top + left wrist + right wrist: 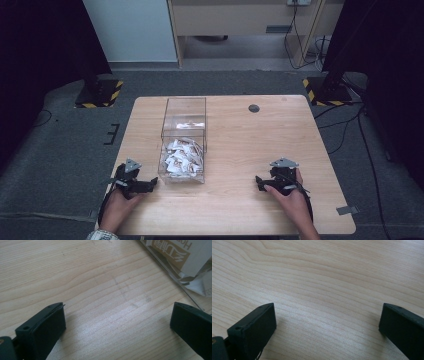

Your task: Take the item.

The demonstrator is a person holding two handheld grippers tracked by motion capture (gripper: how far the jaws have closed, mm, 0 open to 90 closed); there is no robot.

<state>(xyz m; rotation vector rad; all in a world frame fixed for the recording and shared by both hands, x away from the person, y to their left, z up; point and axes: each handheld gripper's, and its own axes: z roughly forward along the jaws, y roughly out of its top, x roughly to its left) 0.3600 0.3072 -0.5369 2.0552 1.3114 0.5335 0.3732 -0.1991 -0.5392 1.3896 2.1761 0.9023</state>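
Note:
A clear plastic box (183, 142) stands on the wooden table (240, 145), left of its middle. Its near half holds several white and tan paper packets (182, 157). My left gripper (150, 183) rests on the table just left of the box's near corner, open, with bare wood between its jaws. In the left gripper view that gripper (117, 322) faces the box edge (172, 272), and a printed packet (180, 252) shows behind the wall. My right gripper (260, 182) lies near the front right, open over bare wood, as the right gripper view (327, 320) confirms.
A small dark round grommet (254, 108) sits in the table's far side. Black stands with yellow-black striped bases (100, 92) (320, 90) flank the table on the grey carpet. Cables (345, 125) trail on the floor at right.

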